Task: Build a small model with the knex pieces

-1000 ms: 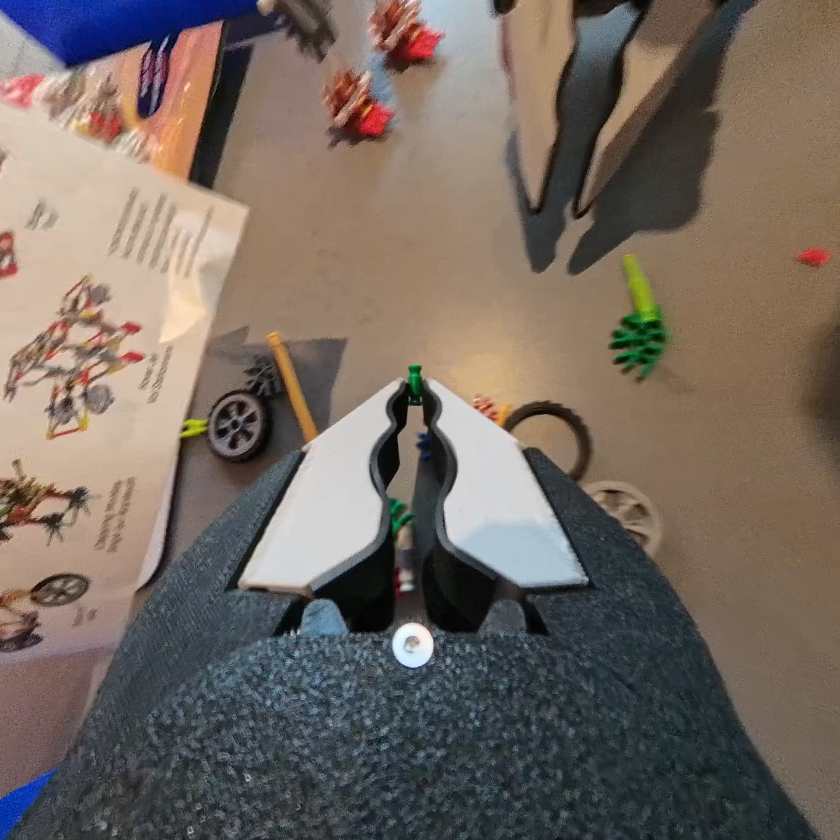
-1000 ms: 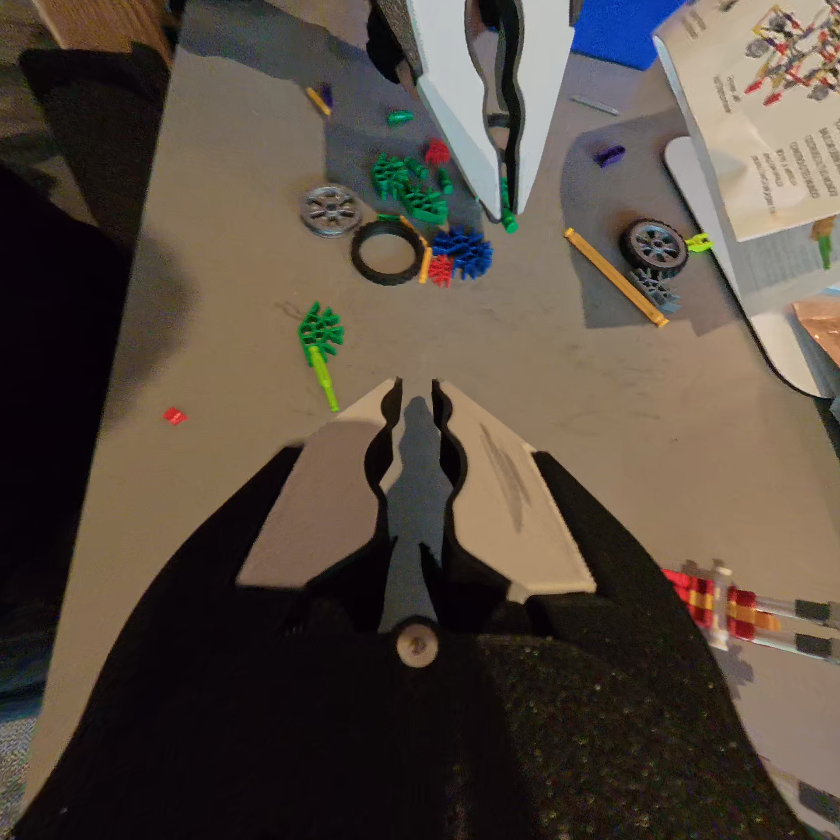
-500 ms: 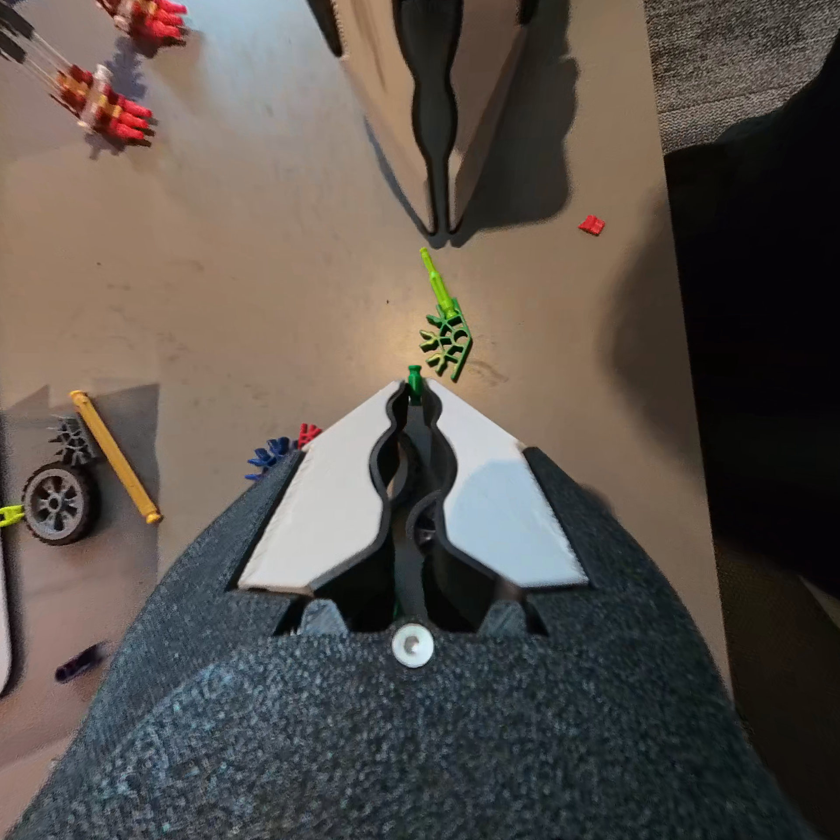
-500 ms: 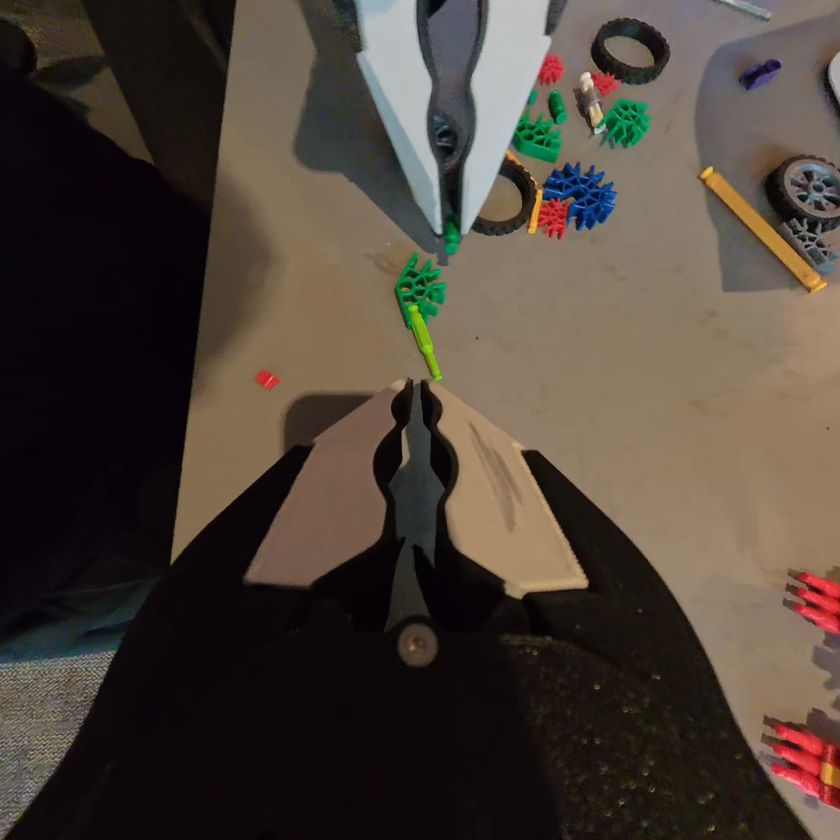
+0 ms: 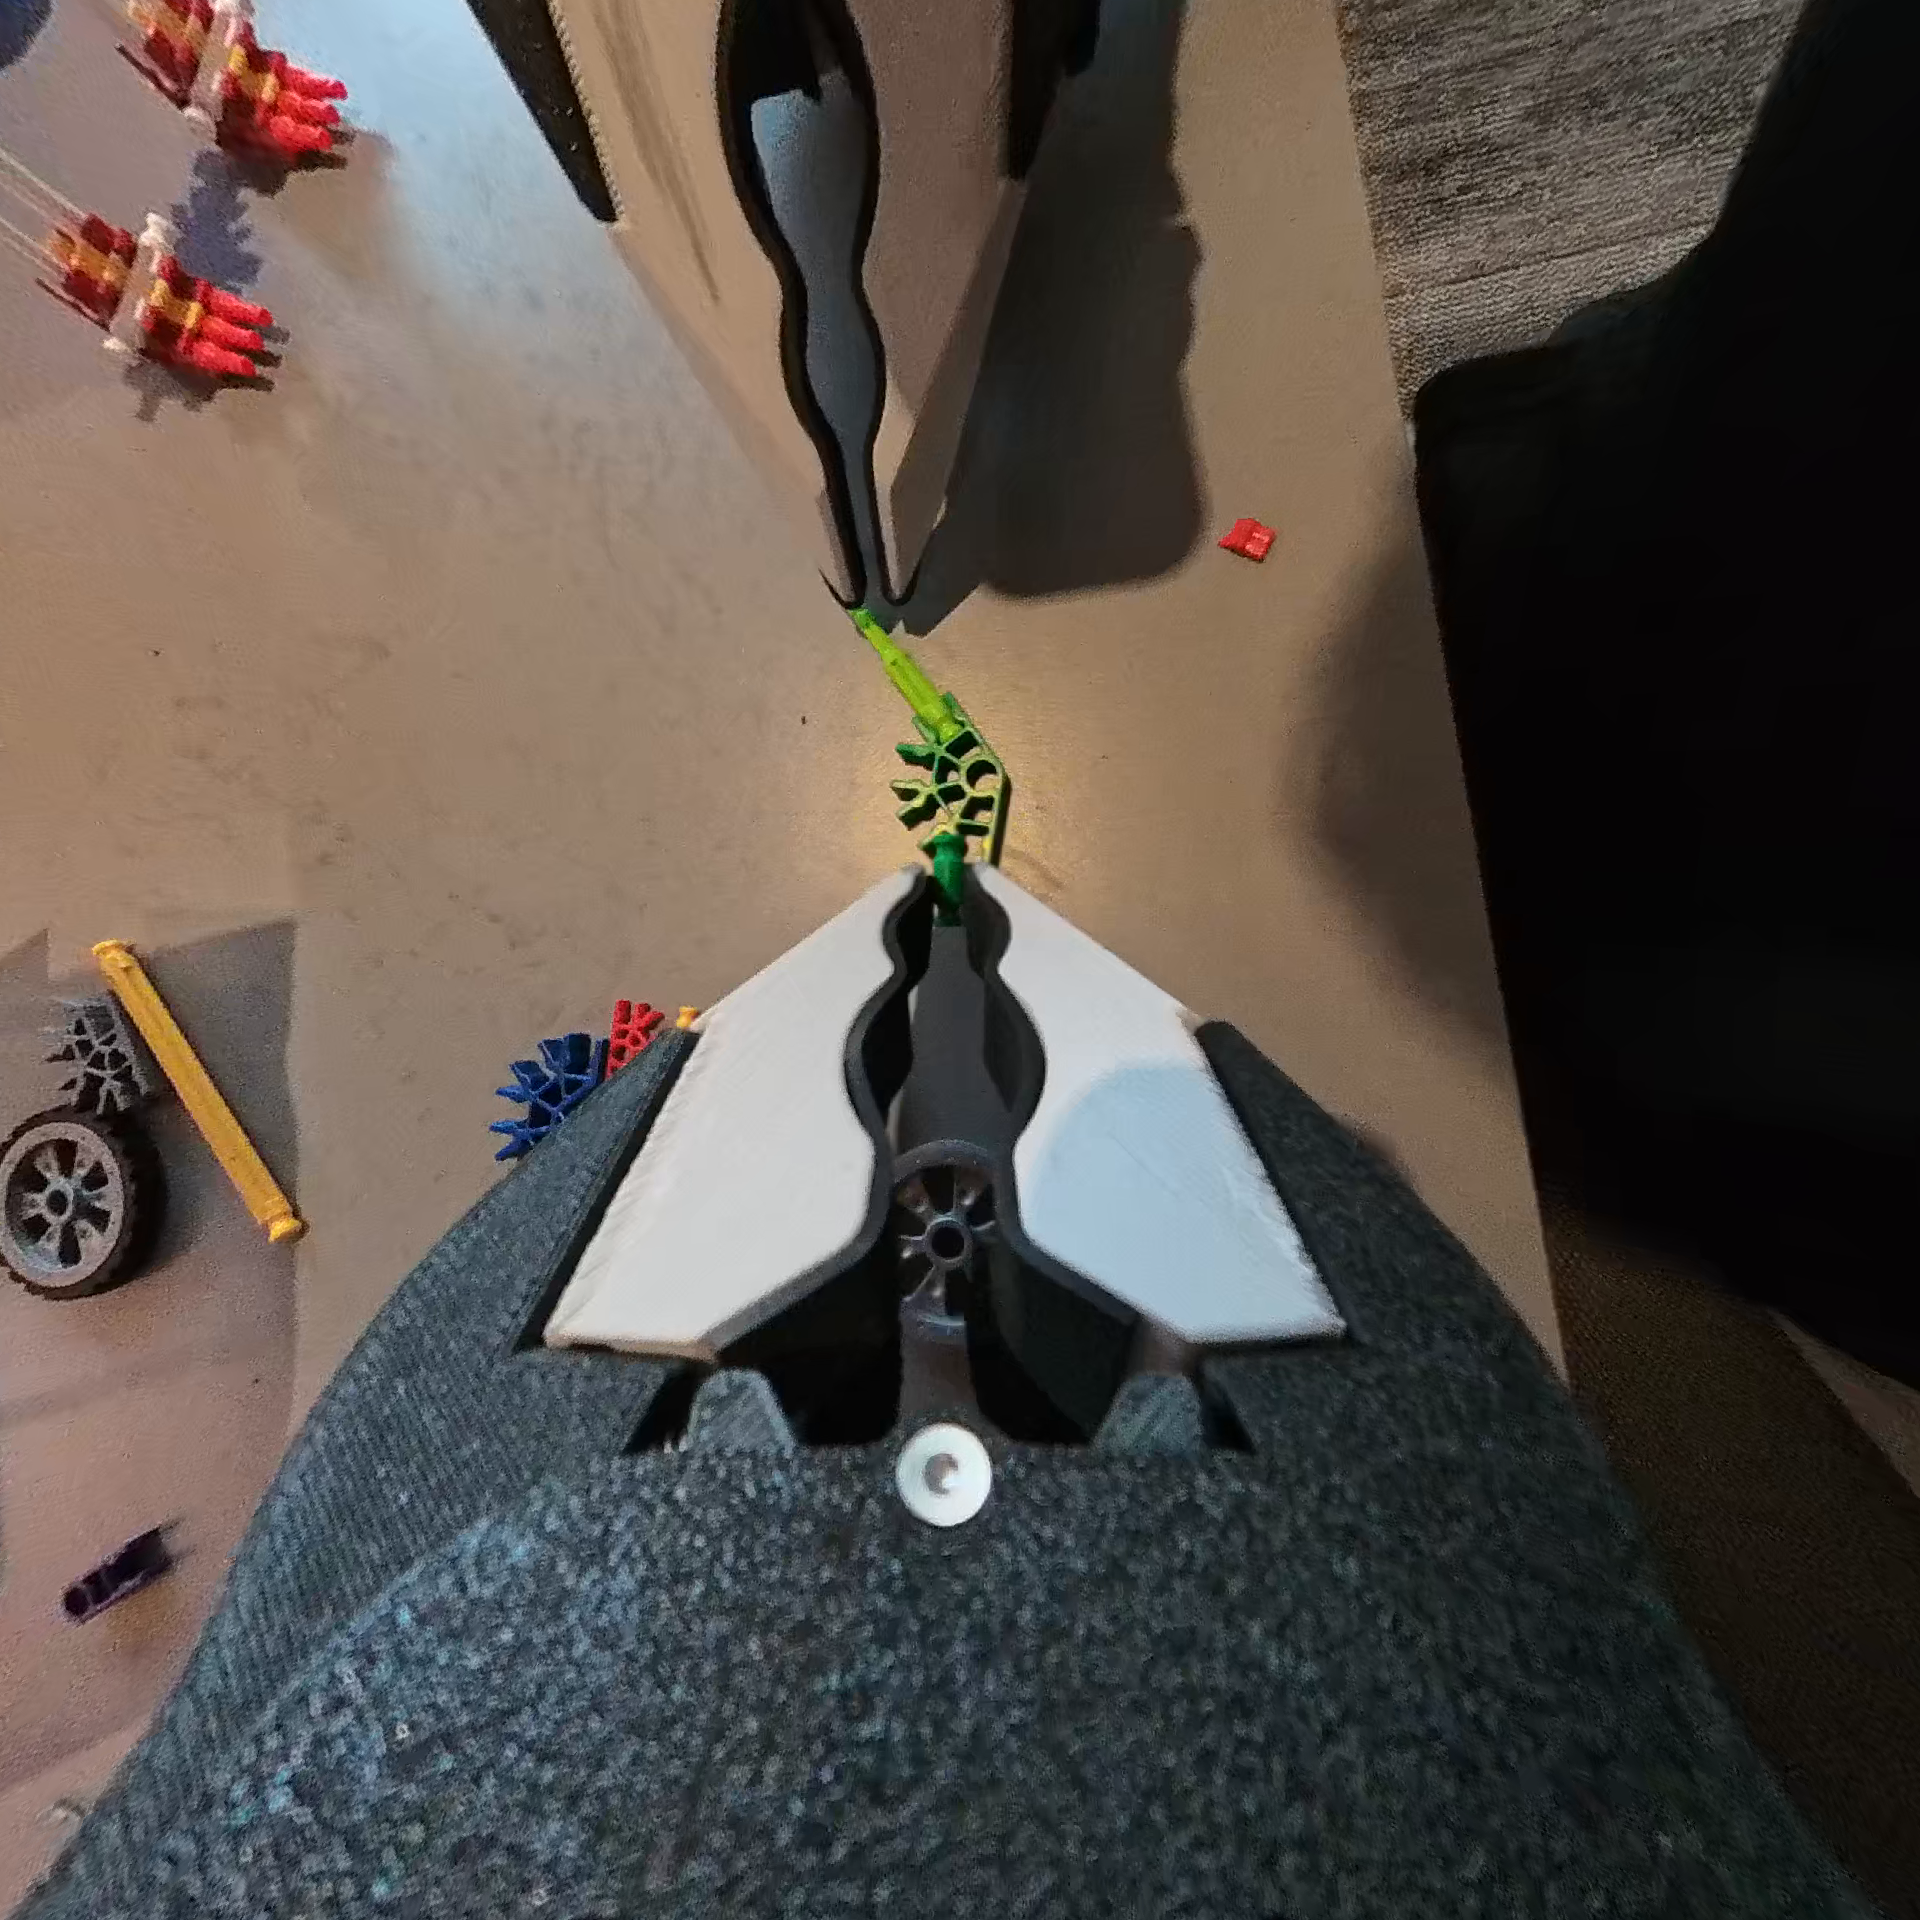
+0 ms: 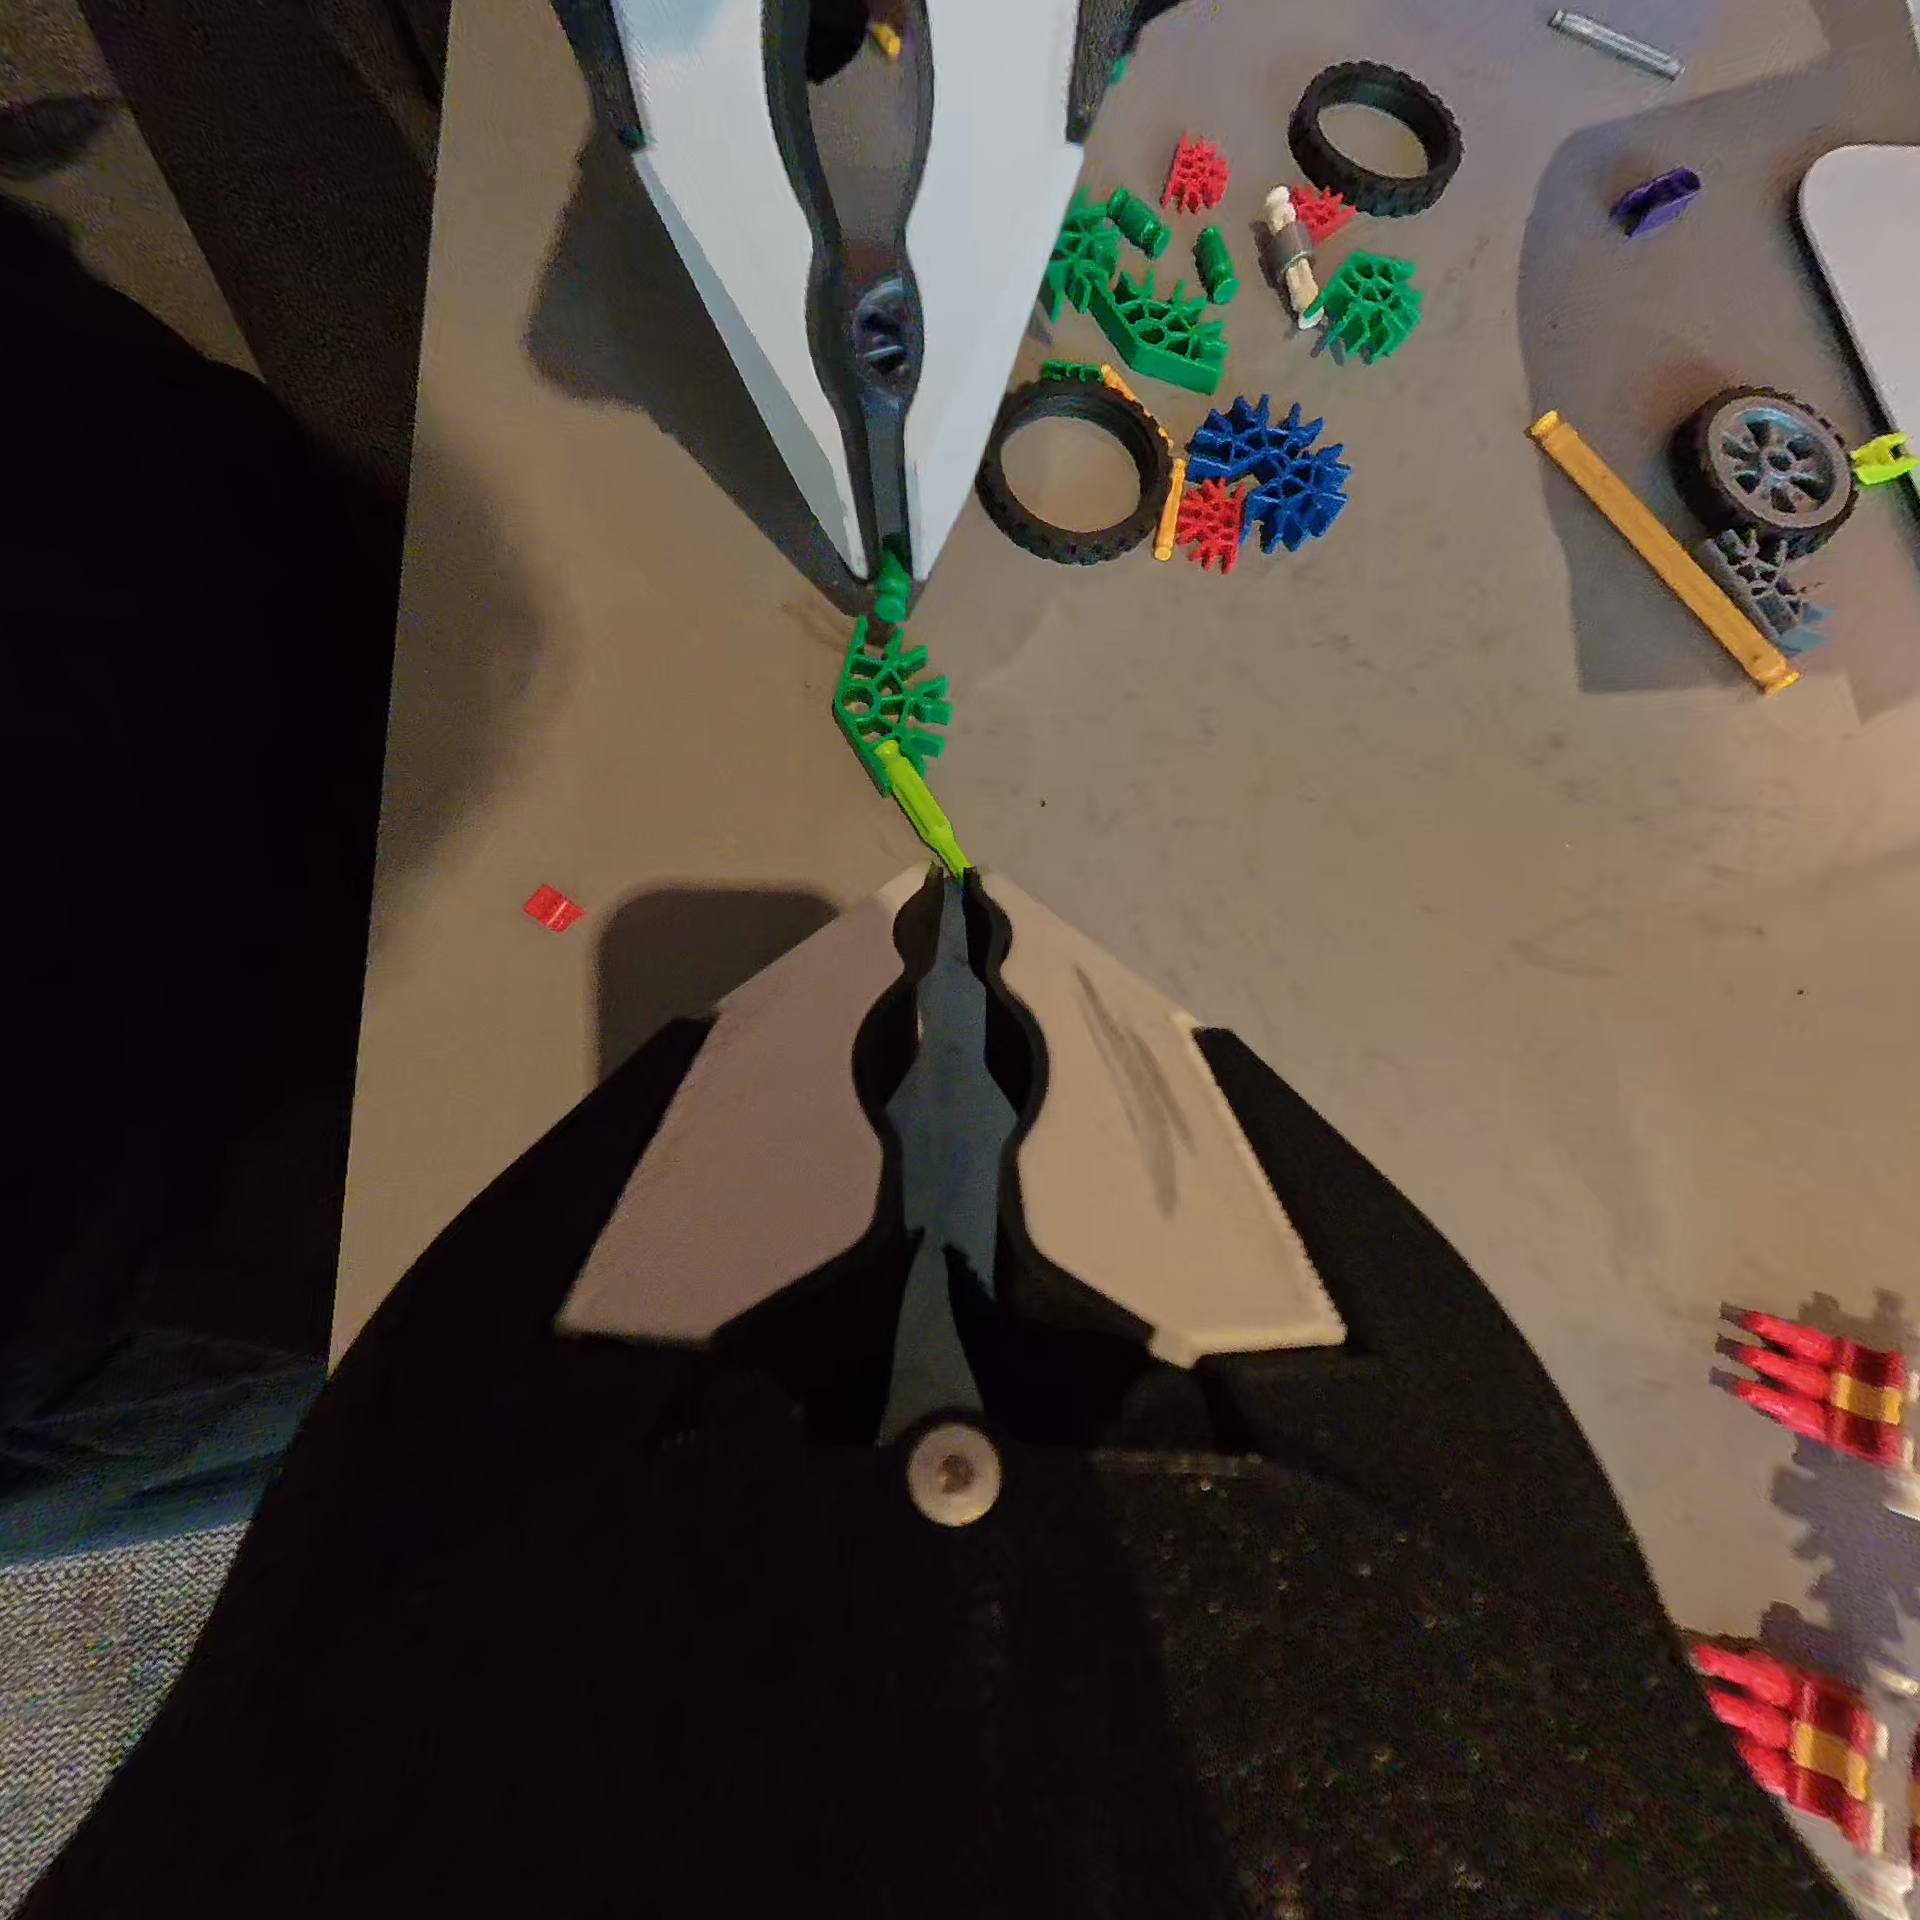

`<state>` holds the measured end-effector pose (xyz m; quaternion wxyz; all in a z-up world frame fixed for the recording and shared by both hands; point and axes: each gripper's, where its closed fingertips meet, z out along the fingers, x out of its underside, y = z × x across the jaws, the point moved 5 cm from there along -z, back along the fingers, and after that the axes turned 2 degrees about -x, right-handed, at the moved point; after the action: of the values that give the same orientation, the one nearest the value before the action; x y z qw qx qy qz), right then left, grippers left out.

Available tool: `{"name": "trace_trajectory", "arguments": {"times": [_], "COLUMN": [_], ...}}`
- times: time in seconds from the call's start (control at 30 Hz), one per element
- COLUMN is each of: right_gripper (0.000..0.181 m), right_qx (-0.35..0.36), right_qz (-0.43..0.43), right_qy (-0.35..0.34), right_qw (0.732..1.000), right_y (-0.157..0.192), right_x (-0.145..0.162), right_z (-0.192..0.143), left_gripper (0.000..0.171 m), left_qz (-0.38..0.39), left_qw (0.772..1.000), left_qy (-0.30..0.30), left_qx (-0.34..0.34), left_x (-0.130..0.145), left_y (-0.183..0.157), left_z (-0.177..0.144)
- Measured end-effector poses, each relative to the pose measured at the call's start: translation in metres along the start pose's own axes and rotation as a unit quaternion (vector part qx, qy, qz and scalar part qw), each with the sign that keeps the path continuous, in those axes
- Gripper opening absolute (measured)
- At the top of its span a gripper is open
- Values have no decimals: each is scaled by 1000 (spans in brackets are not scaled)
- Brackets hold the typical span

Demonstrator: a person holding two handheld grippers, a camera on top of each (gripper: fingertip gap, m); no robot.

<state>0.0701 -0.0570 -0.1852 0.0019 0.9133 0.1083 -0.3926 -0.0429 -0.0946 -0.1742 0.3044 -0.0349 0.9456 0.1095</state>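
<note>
A green fan-shaped connector [image 5: 951, 784] lies on the tan table with a lime rod [image 5: 904, 665] plugged into it. My left gripper [image 5: 945, 881] is shut on a short dark green rod [image 5: 945, 862], whose tip touches the connector's near edge. My right gripper [image 5: 868, 597] comes from the far side, its tips closed on the lime rod's free end. In the right wrist view, my right gripper [image 6: 948, 878] pinches the lime rod [image 6: 920, 810]. Beyond it are the connector [image 6: 888, 696] and the left gripper [image 6: 888, 566] with its dark green rod [image 6: 890, 587].
Loose parts lie right of the left gripper: two black tyres [image 6: 1075, 473], blue connectors [image 6: 1273, 473], green pieces [image 6: 1153, 312], a yellow rod [image 6: 1657, 561] and a wheel [image 6: 1766, 473]. Red-and-yellow assemblies [image 6: 1818, 1392] sit at the right. A small red piece [image 6: 551, 906] lies near the table's left edge. The gap from one gripper's tips to the other's is roughly 6 cm. My right gripper's tips are some 7 cm from the small red piece [image 6: 551, 906]. Seen from the left wrist view [image 5: 1247, 539] as well.
Both grippers have closed in on the green connector from opposite sides. The right one has shut on the lime rod's end. The left one has brought its dark green rod up to the connector.
</note>
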Motion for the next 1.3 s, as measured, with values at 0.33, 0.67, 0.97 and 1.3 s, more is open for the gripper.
{"name": "trace_trajectory", "arguments": {"times": [0.33,0.67,0.97,1.3], "right_gripper": [3,3,4,4], "right_qx": [-4,-6,0,-25], "right_qz": [-3,-3,1,-2], "right_qy": [3,3,-13,-26], "right_qw": [1000,1000,1000,999], "right_y": [0,0,1,13], "right_x": [-1,0,-6,-25], "right_z": [3,3,-2,10], "left_gripper": [5,5,6,11], "left_qz": [23,38,42,37], "left_qw": [999,999,999,999], "left_qy": [20,25,30,23], "left_qx": [-8,-12,-13,-18], "left_x": [2,-2,-4,-6], "left_y": [-3,-3,-1,-1], "left_z": [8,10,11,13]}}
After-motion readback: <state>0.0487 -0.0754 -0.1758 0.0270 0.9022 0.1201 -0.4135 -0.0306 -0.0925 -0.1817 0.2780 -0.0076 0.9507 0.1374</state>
